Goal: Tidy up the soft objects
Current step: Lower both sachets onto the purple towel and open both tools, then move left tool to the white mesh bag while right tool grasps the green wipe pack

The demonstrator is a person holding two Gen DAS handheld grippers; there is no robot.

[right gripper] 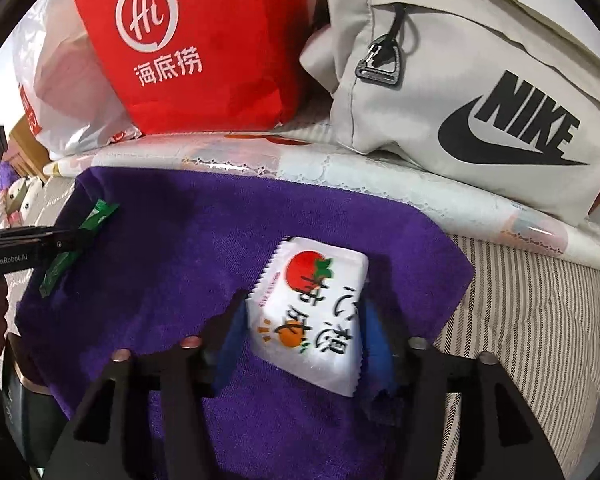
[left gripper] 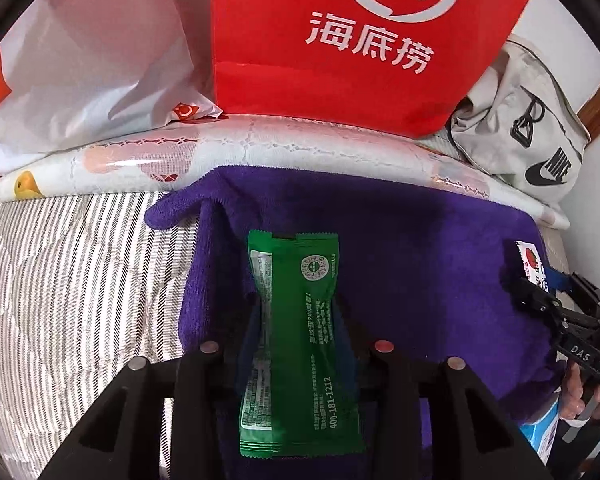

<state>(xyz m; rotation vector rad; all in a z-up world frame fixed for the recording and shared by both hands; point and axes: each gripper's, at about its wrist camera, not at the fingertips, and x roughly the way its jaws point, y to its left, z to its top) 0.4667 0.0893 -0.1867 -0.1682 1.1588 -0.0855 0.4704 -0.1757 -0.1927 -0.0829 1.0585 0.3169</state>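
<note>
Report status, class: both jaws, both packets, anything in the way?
Left gripper pinching green sachet. Right gripper astride white tissue pack, pads apparently clear of it. Both over purple towel. Nothing in the way.

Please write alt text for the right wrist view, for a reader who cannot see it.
A white packet lies on a purple towel between the right claw's blue pads. Behind stand a red bag and a grey bag.

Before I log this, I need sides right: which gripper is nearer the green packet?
Left. The left gripper has the green packet between its fingers, over the purple towel. The right gripper is across the towel, around the white packet.
</note>
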